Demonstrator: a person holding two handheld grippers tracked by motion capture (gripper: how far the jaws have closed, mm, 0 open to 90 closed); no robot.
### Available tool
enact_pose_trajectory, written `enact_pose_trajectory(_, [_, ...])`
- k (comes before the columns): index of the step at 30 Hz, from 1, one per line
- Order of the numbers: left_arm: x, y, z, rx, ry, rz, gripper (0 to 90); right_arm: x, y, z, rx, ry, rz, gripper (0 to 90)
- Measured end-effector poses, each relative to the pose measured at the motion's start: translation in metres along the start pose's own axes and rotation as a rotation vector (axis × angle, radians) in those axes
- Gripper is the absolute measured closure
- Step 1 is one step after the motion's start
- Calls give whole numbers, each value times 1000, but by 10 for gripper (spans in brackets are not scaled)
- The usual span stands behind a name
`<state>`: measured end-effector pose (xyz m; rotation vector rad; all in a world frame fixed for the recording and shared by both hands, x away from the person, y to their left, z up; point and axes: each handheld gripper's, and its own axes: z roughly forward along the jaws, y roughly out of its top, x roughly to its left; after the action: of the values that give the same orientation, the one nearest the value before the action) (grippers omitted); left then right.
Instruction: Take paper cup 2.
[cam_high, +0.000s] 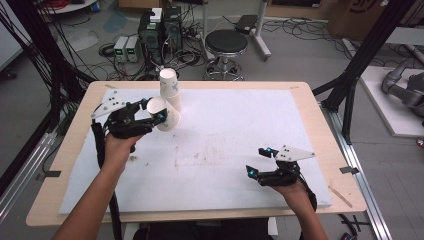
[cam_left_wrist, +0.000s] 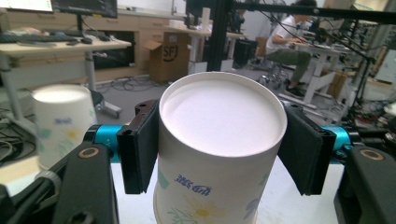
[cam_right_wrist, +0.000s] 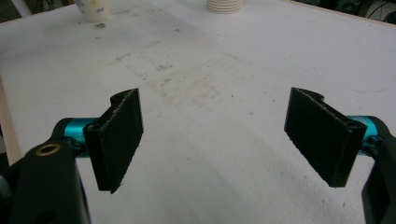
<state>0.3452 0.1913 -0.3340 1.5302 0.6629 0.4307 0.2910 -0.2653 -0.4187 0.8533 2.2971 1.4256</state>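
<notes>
Holding one paper cup (cam_high: 164, 114) clamped, tilted, left tool (cam_high: 150, 111) nears the far cup stack (cam_high: 170, 86); stacking remains. Right tool (cam_high: 259, 161) gapes idle.

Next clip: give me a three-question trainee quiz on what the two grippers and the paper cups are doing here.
1. True or false: the left gripper holds a paper cup between its fingers.
2. The right gripper is: A) shut on a cup, B) open with nothing in it, C) resting on the stool.
3. What stands upside down behind the held cup in the high view?

Key
1. True
2. B; it hovers over the white table.
3. A second cup.
</notes>
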Motion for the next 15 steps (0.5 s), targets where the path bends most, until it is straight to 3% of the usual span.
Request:
enact_pose_trajectory(7, [-18,-13,5,51,-62,39,349,0,1,3,1,7,-6,201])
enact_pose_trajectory(15, [-27,-29,11,87,-88,50,349,0,4,10,6,25,-10,201])
